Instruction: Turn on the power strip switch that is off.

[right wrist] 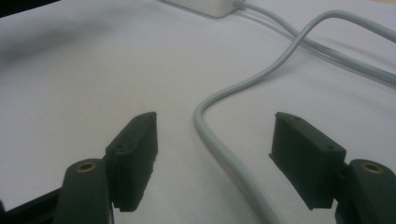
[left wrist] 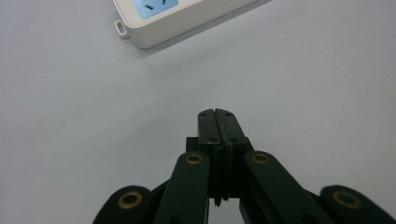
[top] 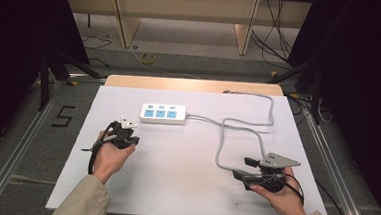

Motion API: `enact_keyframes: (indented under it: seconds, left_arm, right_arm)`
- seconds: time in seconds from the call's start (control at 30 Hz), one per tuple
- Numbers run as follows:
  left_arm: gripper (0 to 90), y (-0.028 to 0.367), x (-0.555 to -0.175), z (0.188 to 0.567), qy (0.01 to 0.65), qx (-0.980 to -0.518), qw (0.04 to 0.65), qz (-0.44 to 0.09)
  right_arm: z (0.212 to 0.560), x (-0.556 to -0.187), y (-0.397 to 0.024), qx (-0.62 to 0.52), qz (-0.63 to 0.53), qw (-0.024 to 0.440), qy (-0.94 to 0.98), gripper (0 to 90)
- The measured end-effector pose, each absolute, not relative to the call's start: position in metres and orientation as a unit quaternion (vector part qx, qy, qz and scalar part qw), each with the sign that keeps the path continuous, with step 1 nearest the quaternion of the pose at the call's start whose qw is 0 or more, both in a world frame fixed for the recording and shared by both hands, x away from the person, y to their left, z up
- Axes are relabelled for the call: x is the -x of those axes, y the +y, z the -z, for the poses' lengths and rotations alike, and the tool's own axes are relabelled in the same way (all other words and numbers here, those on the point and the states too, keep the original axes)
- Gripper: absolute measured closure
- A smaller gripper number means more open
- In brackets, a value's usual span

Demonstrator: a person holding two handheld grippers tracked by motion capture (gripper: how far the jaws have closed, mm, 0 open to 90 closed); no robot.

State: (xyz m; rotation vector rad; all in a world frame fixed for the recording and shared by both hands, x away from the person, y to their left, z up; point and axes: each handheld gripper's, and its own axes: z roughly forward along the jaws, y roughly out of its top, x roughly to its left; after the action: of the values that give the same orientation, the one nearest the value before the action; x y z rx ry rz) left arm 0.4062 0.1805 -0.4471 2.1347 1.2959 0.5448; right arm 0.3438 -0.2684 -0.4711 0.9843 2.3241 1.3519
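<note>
White strip [top: 162, 114] lies lengthwise three-to-nine, blue sockets up, grey cord [top: 237, 135] leaving at three; left gripper [left wrist: 217, 122] pinched together, right gripper [right wrist: 212, 156] spread astride the cord.

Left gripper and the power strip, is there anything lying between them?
No. In the left gripper view, bare white table runs from the shut left gripper to the power strip.

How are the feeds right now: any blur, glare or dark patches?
High view: table evenly lit, surroundings black. Left gripper view: power strip sharp, shut left gripper slightly soft. Right gripper view: grey cable clear, a soft shadow top left, open right gripper a little blurred.
</note>
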Motion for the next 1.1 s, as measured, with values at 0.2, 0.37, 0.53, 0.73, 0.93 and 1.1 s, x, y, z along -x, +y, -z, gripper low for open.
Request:
enact_keyframes:
  seconds: [0.2,0.37,0.53,0.73,0.93,1.1]
  left_arm:
    - [89.7,0.177,-0.414,0.444,0.483,-0.801,0.282,-0.212]
    - [89.7,0.177,-0.421,0.441,0.485,-0.799,0.281,-0.218]
    - [89.7,0.177,-0.426,0.440,0.490,-0.796,0.278,-0.221]
    - [89.7,0.178,-0.431,0.439,0.488,-0.798,0.276,-0.222]
    - [89.7,0.177,-0.437,0.438,0.487,-0.799,0.271,-0.223]
    - [89.7,0.176,-0.443,0.437,0.487,-0.800,0.268,-0.224]
  right_arm:
    - [0.471,-0.344,-0.268,-0.338,-0.468,0.139,0.805,32.4]
    - [0.471,-0.344,-0.269,-0.338,-0.468,0.140,0.805,32.4]
    - [0.471,-0.344,-0.269,-0.337,-0.468,0.139,0.805,32.4]
    - [0.471,-0.344,-0.269,-0.337,-0.468,0.140,0.805,32.4]
    - [0.471,-0.343,-0.269,-0.337,-0.468,0.140,0.805,32.4]
    - [0.471,-0.343,-0.269,-0.338,-0.468,0.139,0.805,32.4]
